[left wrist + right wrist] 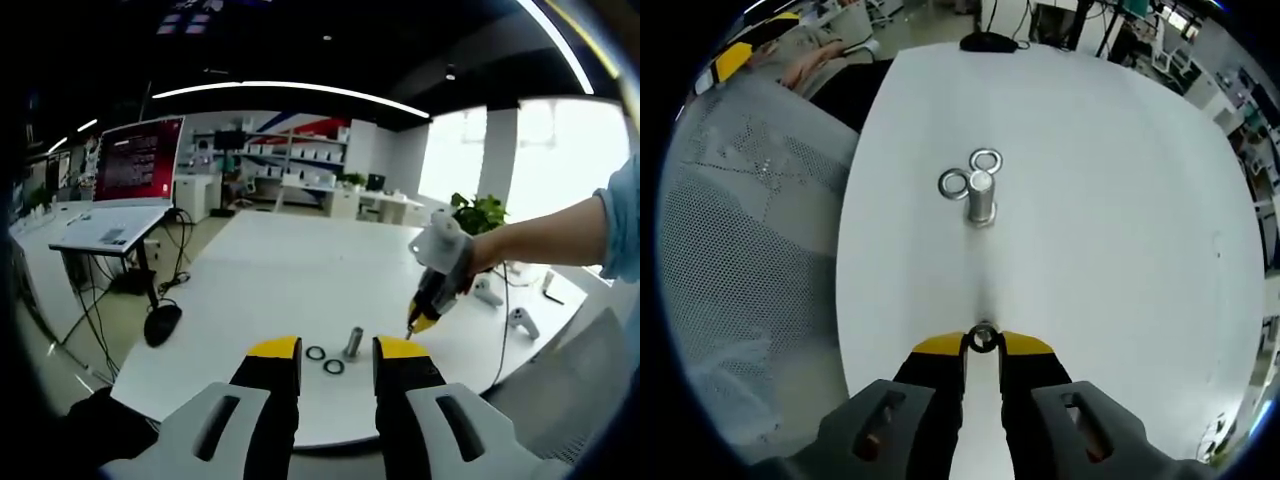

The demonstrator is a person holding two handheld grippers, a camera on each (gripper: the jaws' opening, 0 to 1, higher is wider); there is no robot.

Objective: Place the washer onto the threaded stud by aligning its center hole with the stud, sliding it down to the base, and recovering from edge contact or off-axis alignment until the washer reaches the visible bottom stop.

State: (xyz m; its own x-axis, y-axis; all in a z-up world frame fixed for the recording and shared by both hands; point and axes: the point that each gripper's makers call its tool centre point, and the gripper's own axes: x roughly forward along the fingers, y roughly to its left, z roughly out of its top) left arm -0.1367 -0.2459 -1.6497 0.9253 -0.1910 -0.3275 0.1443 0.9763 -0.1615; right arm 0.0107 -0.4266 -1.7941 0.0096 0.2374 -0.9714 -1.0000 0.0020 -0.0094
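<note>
A white table [1120, 200] carries an upright threaded stud [982, 196], which serves as the landmark here. In the right gripper view, the right gripper [983, 340] has its yellow-tipped jaws nearly closed on a small washer [983, 338], pinched by its rim at the very tips. The stud stands straight ahead of those jaws, well apart from them, its long axis vertical with the flat top facing up. Two more washers [953, 184] lie flat on the table, touching or just beside the stud's base on its far side. In the left gripper view, the left gripper [337, 360] hangs on the stud's near side with jaws wide apart and nothing between them. The right gripper appears there too, beside the stud and pointing down at the table. The held washer's tilt cannot be told. The right gripper looks the one to carry the washer over the stud's top and line up the hole.
</note>
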